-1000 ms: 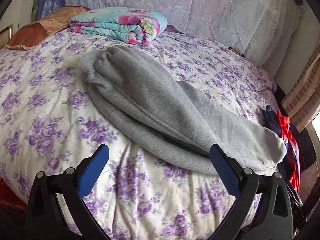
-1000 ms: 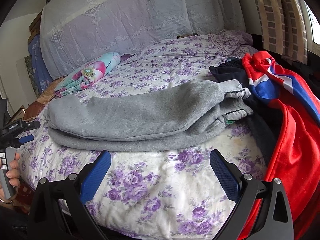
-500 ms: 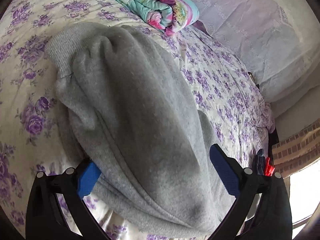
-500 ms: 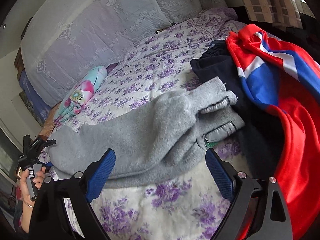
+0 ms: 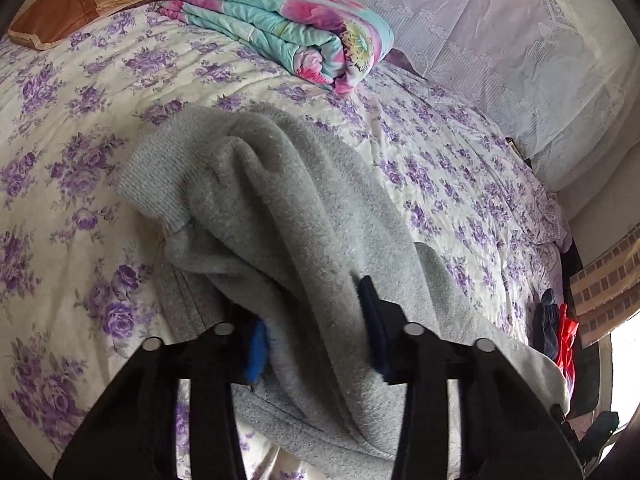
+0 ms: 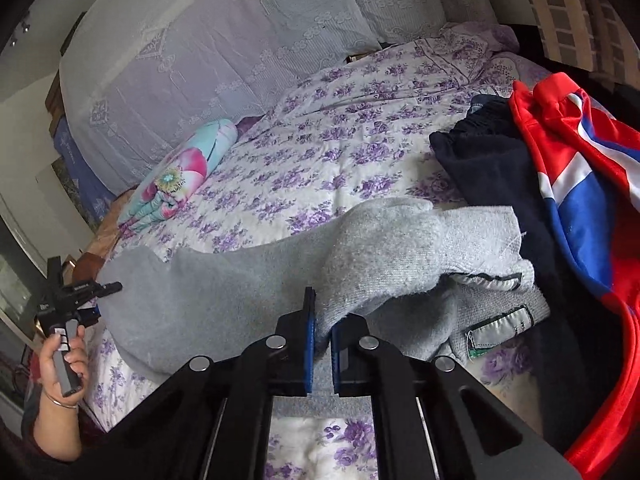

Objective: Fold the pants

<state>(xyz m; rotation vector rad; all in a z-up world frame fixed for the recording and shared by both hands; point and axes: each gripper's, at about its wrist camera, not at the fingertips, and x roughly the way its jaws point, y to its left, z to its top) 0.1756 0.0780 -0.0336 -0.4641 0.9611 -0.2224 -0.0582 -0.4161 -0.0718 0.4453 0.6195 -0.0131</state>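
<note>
My right gripper point(image 6: 320, 344) sits low at six o'clock in its own view, its blue pads point(image 6: 309, 344) drawn nearly together and pinching a fold of the grey sweatpants point(image 6: 248, 292) near the waistband end, where a white label point(image 6: 500, 330) shows at four o'clock. My left gripper point(image 5: 316, 340) is likewise clamped on the sweatpants point(image 5: 280, 208), with a thicker bunch of fleece between its pads, the ribbed cuff end lying just beyond at eleven o'clock. In the right view my left hand point(image 6: 60, 356) appears at eight o'clock, fist wrapped around the gripper handle, wrist upright with a bangle on it, held at the bed's edge by the far end of the pants. The pants lie stretched across the near part of the purple-flowered bedspread point(image 6: 320, 152). At three o'clock a dark garment point(image 6: 492, 176) and a red, white and blue jacket point(image 6: 580, 168) lie touching them. Farther off, at ten o'clock, rests a folded floral quilt point(image 6: 184, 172), and behind it the lace-covered headboard point(image 6: 200, 40).
</note>
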